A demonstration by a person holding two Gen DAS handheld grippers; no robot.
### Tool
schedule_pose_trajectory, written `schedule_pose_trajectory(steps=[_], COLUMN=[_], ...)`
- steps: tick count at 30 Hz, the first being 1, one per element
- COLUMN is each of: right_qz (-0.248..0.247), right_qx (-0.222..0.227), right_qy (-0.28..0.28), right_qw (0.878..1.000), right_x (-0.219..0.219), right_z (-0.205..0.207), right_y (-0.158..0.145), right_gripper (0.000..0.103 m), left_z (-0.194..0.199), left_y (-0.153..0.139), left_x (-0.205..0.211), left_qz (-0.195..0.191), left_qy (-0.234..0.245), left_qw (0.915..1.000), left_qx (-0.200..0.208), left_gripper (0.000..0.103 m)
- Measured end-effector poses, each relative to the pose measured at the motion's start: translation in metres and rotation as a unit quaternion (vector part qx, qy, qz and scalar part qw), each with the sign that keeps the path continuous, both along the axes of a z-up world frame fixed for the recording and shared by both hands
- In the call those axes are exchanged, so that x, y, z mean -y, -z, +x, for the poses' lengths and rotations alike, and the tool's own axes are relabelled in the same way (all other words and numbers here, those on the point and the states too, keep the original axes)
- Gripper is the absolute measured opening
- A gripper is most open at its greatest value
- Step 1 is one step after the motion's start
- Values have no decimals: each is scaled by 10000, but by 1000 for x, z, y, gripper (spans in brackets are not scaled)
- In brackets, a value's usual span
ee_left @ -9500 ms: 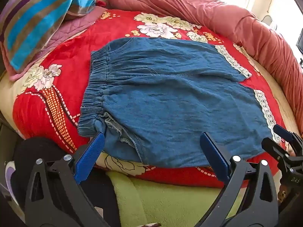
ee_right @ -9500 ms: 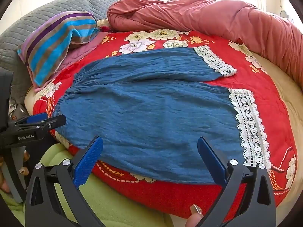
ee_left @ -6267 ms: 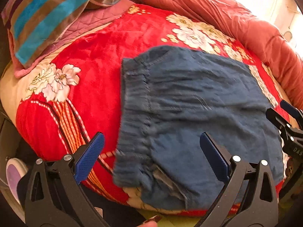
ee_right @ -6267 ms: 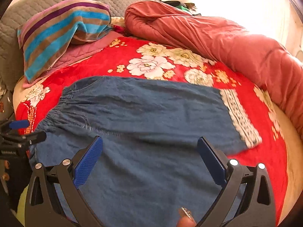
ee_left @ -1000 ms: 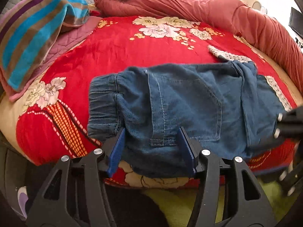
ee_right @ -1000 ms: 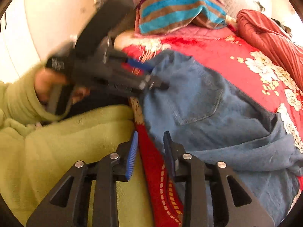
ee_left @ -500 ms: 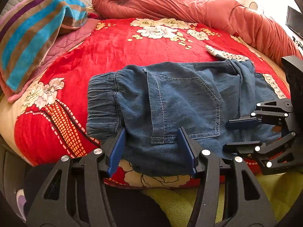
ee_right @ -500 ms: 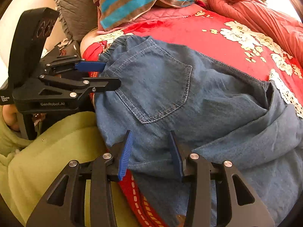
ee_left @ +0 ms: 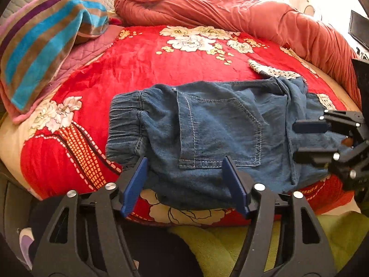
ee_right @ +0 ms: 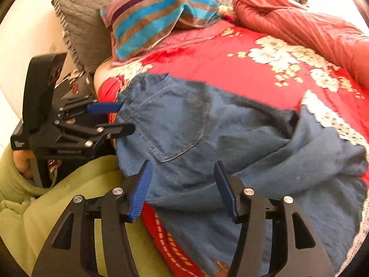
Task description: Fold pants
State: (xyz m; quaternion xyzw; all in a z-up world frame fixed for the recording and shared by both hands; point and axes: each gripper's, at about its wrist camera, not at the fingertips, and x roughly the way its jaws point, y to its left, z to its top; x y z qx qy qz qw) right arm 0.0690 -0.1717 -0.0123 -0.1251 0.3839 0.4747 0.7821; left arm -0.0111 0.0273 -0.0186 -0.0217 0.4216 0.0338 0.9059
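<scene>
The blue denim pants [ee_left: 219,127] lie folded on the red floral blanket [ee_left: 138,57], back pocket up, with the lace hems [ee_left: 274,71] tucked at the far right. My left gripper [ee_left: 184,161] straddles the near edge below the pocket. Its jaws are opening, with denim between them but not pinched. From the right wrist the pants [ee_right: 230,127] fill the middle, and my right gripper [ee_right: 182,165] is also opening over the near edge, cloth loose between its fingers. The right gripper [ee_left: 306,138] shows at the pants' right end, the left gripper [ee_right: 122,117] at the waistband.
A striped pillow [ee_left: 46,41] lies at the far left and a rolled salmon quilt [ee_left: 253,20] runs along the back and right. A grey quilted cushion [ee_right: 87,18] stands behind. A green sleeve [ee_right: 57,207] is in front of the bed's near edge.
Both grippers' jaws stand wider than half a second ago and have let go of the denim. The right gripper has shifted along the near edge and rolled. The pants lie still.
</scene>
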Motion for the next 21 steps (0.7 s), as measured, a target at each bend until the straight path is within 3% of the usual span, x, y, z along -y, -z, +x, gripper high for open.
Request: schedule_pose_trajectory(steps=[10, 21], right_qz=[245, 331], right_qx=[291, 359], right_qy=[590, 1308], right_qw=[9975, 9902], right_x=[39, 74], right_z=[17, 56], right_y=[-22, -36], right_gripper=[54, 54], left_z=[-11, -1], left_y=[-24, -32], left_x=[8, 46], left_qz=[20, -298], left_qy=[-53, 526], left_qw=[9996, 9980], left_qx=[268, 197], left_gripper=[72, 74])
